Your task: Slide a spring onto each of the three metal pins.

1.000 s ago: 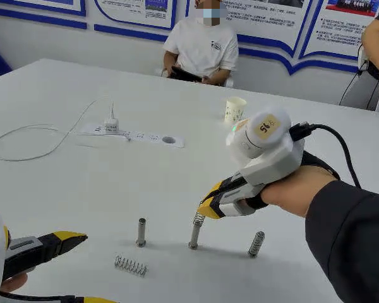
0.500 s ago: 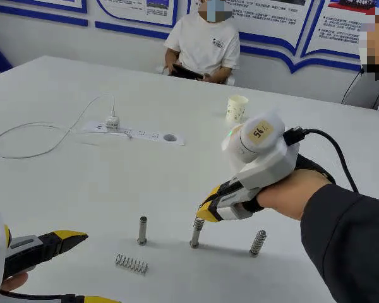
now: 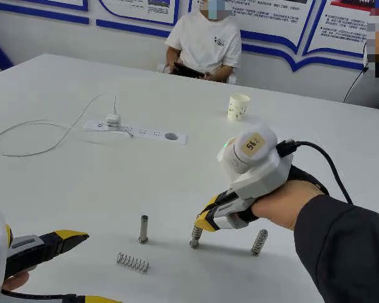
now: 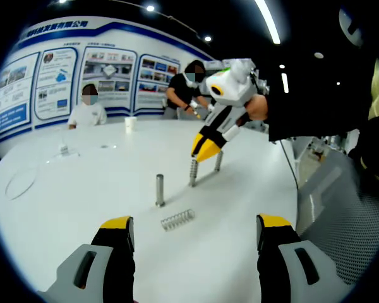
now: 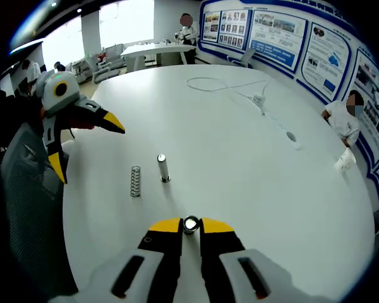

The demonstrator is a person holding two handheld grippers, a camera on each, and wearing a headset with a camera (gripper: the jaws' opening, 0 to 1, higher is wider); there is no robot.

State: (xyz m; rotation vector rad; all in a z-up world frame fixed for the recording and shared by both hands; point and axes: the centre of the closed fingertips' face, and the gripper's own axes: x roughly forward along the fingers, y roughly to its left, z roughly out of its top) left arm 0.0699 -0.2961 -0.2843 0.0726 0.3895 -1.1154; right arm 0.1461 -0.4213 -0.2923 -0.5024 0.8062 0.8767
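Head view: the right gripper (image 3: 203, 222) sits tip-down on the middle pin (image 3: 193, 243), which stands upright on the white table (image 3: 82, 189). Its jaws are drawn together about the pin's top. The right gripper view has the round pin head squeezed between the two yellow tips, and they seem to catch the top coils of the spring (image 3: 196, 233) threaded on that pin, though the tips hide the contact.

Left of the middle pin stands a bare pin (image 3: 143, 228). To the right of the middle pin, a third pin (image 3: 263, 231) carries a second spring (image 3: 259, 243) along most of its height. A loose spring (image 3: 132, 262) lies flat on the table, left of the middle pin and nearer the person, just in front of the bare pin.

The left gripper (image 3: 88, 268) hovers far left of the middle pin — well apart from it — with its jaws spread wide and nothing between them. Beyond the middle pin lie a power strip (image 3: 139, 133) and a paper cup (image 3: 238, 107).
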